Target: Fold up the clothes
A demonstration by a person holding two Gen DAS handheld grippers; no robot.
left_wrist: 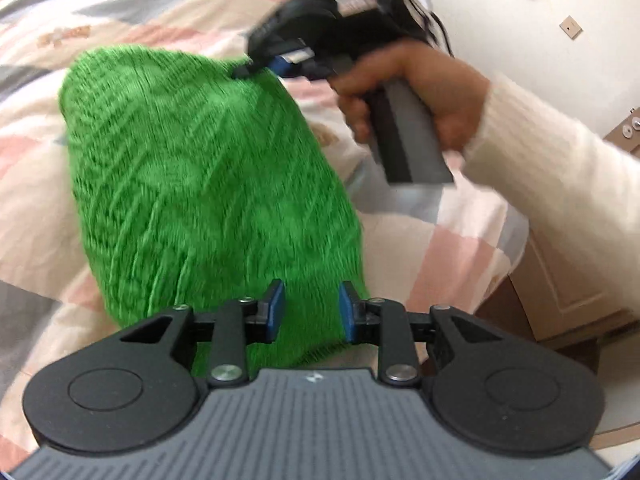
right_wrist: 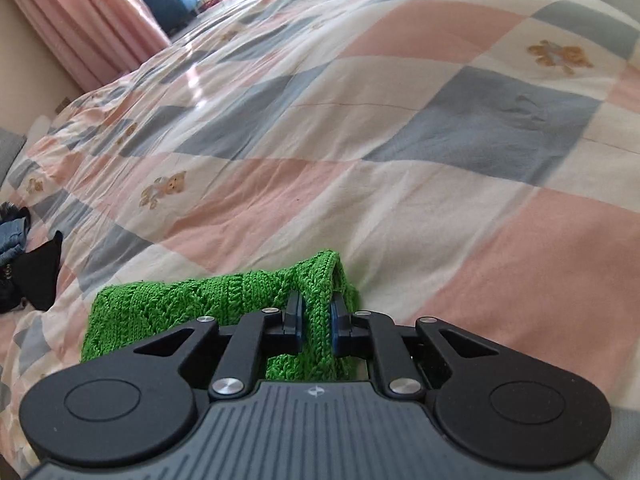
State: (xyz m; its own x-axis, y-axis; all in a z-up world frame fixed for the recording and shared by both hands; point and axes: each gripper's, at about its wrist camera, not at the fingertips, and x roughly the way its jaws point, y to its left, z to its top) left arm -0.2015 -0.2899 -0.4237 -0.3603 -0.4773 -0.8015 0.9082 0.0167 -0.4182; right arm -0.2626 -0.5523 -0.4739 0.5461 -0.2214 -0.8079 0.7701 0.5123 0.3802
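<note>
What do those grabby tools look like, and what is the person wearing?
Each gripper is black, with two round discs, silver screws, blue finger pads and a grey ribbed body. The right gripper has a grey and black handle and dark cables behind it. The person's sleeve is cream ribbed knit.

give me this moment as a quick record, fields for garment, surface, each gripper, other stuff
garment: green knit garment, partly folded, lying on the bed
surface: patchwork quilt in pink, blue and white
right gripper: shut on a bunched edge of the knit
left gripper: open, pads either side of the near end, not clamped
other: dark clothes at the quilt's edge; pink curtain
</note>
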